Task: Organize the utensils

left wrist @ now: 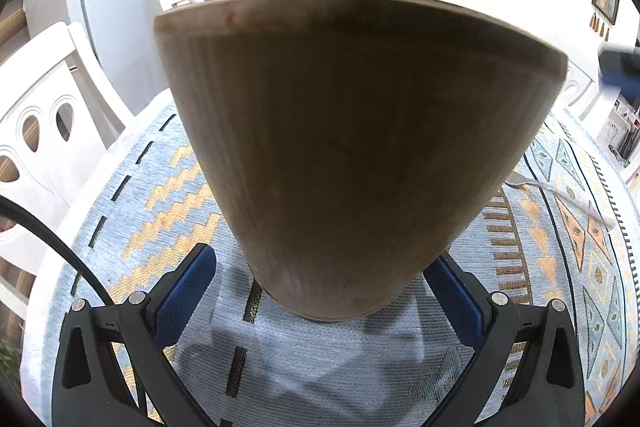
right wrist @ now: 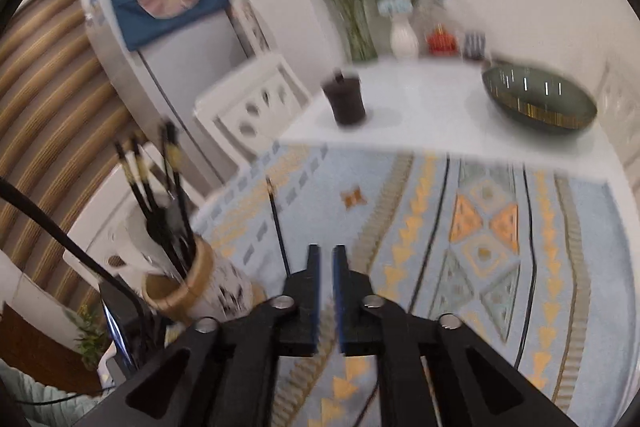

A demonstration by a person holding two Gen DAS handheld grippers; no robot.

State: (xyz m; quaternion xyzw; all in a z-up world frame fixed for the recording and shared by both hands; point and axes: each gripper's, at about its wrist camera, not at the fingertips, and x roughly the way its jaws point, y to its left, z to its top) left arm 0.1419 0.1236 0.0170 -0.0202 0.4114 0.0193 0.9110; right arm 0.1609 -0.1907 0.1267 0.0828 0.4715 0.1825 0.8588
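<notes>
Standing in the holder (right wrist: 192, 283), chopsticks (right wrist: 160, 195); right tool (right wrist: 327, 255) slightly apart, empty

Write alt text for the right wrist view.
The right gripper, slightly open and empty, hangs over a patterned tablecloth. At lower left a holder stands full of black chopsticks; one loose chopstick lies ahead.

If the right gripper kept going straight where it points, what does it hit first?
Probably the patterned tablecloth: nothing is between the right gripper fingers, and a lone black chopstick lies just left of that line. Depth is unclear.
</notes>
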